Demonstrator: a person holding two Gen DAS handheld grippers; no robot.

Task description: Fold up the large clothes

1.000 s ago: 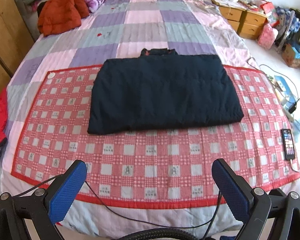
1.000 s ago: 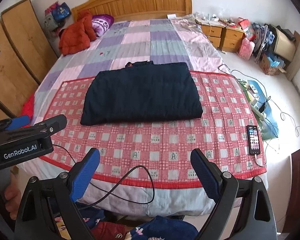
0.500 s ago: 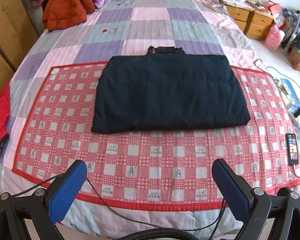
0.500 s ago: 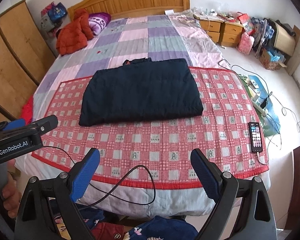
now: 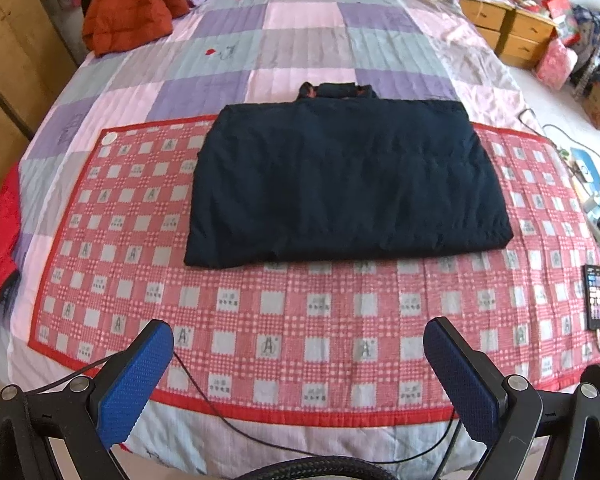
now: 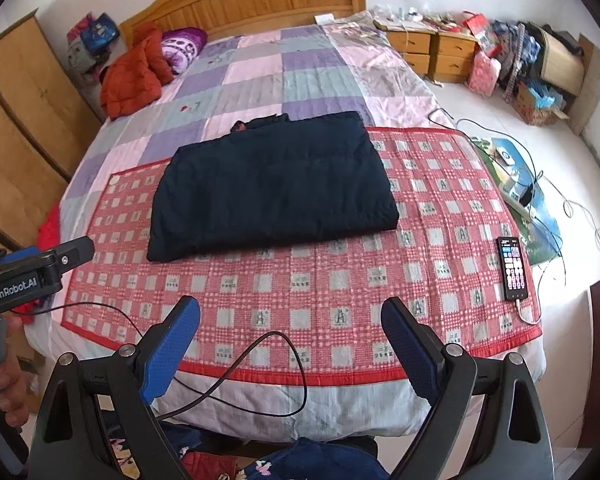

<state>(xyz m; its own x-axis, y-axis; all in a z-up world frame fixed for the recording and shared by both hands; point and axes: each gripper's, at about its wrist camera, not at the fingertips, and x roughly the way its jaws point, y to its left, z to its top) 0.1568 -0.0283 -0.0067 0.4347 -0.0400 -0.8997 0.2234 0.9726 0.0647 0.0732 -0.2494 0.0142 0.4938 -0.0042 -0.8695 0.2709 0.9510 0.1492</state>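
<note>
Both the left gripper [image 5: 298,344] and the right gripper [image 6: 290,322] had their jaws wide apart, holding nothing, over the near edge of the bed. The dark jacket [image 5: 346,178] lay ahead of both, well apart, already folded into a flat rectangle with its collar at the far side. To fold it again well, each jaw pair would likely need to reach a corner and pinch every layer. Under it was a red checked mat [image 5: 284,316] on a patchwork quilt [image 5: 300,40]; a phone [image 6: 511,268] lay right of the jaws, an orange coat [image 6: 130,78] far left.
</note>
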